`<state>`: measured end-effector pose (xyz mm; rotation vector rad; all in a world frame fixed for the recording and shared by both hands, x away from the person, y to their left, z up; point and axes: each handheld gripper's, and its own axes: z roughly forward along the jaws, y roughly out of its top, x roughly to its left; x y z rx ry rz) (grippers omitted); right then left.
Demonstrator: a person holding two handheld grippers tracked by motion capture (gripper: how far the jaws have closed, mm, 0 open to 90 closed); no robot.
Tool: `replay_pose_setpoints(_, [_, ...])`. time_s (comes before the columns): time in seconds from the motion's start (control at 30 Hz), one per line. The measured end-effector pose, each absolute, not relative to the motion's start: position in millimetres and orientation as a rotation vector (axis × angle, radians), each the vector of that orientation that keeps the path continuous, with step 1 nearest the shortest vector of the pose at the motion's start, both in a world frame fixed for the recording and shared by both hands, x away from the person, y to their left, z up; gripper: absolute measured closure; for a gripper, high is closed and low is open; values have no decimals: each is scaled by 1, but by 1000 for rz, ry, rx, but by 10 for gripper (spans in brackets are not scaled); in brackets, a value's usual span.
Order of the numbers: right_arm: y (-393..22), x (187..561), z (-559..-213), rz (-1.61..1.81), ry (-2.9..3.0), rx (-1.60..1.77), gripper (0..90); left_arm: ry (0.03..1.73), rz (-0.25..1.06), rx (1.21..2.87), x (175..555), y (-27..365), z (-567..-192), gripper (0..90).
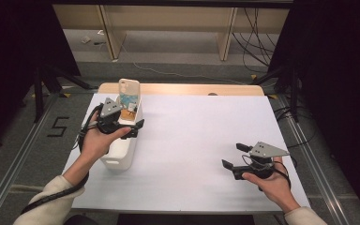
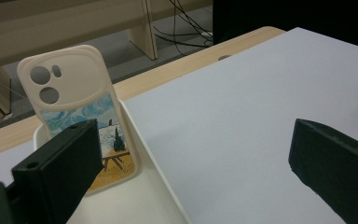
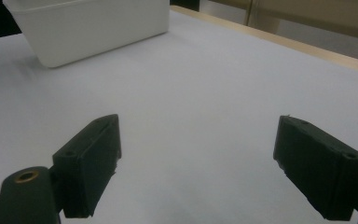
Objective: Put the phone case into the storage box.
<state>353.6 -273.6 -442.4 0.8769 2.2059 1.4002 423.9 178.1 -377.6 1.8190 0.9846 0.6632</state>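
With the left gripper (image 1: 130,123) wide apart (right gripper (image 1: 234,158) likewise, idle), a careless nudge could topple the upright case (image 2: 77,119) in the bin (image 1: 120,155).

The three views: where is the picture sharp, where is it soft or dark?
High view: even light on the white table, black surroundings at both sides. Left gripper view: phone case fairly sharp, the near left tool soft. Right gripper view: white bin slightly soft, right tool dim.

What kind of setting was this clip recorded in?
Probably a lab recording bay: a white-topped table between black curtains, loose cables on grey carpet, and a taped number five on the floor.
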Motion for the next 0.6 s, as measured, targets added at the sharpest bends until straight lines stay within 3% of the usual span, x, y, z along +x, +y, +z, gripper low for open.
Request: replay_pose_setpoints(0.6, [-273,353,-442,1401,2206,874,158,954,625,1811,410,178,-384,27])
